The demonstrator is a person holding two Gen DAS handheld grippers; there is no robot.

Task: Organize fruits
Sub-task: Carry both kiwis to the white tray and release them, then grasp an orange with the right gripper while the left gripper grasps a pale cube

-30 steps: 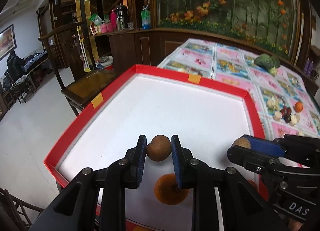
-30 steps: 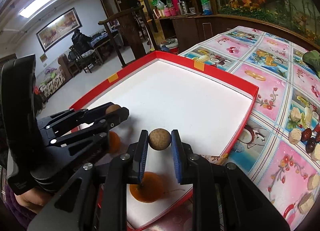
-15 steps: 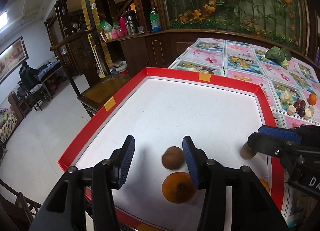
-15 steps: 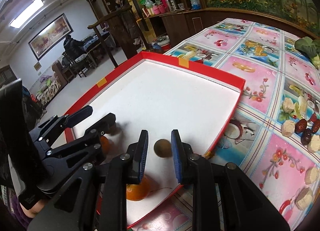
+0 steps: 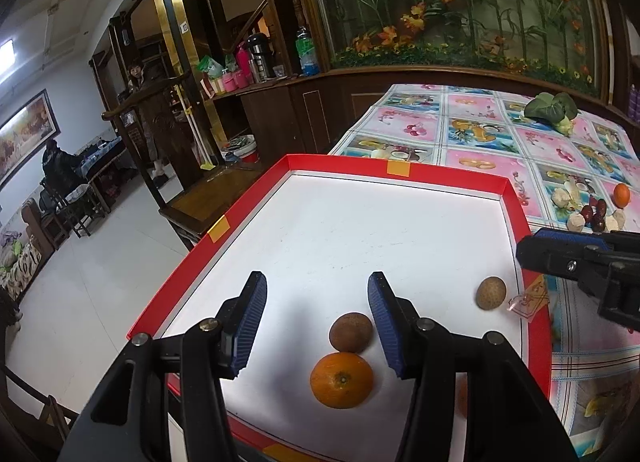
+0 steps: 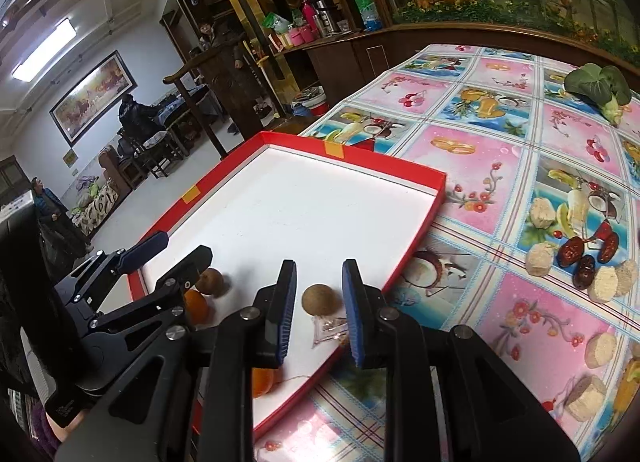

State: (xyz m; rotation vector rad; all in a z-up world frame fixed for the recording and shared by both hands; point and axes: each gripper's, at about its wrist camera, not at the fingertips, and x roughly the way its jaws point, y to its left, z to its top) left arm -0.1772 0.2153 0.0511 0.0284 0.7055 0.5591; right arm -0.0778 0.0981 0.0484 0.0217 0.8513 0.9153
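Brown fruits: two small round ones lie on the white floor of the red-rimmed tray [image 5: 452, 178]; the darker fruit [image 5: 351, 332] sits at the near edge, touching the orange [image 5: 342, 379] in front of it; the paler fruit [image 5: 490, 293] sits near the tray's right rim; both are near-spherical, so no clear long axis or pointing end.
Left gripper [image 5: 316, 320]: jaws spread wide, gripping nothing; the darker fruit lies free just inside its right finger.
Right gripper [image 6: 319, 302]: jaws moderately apart, gripping nothing; the paler fruit [image 6: 318, 299] sits loose between them.
View differences: the right wrist view shows a second orange [image 6: 263, 381] under its fingers and pale chunks with dark dates [image 6: 581, 258] on the cloth; the left wrist view shows a far orange [image 5: 621, 195].
Surface: pink fruit-print tablecloth [image 6: 472, 142]; a leafy vegetable [image 6: 598, 86] at the far right.
Room: dark wooden cabinets, a flowered panel, people far left.
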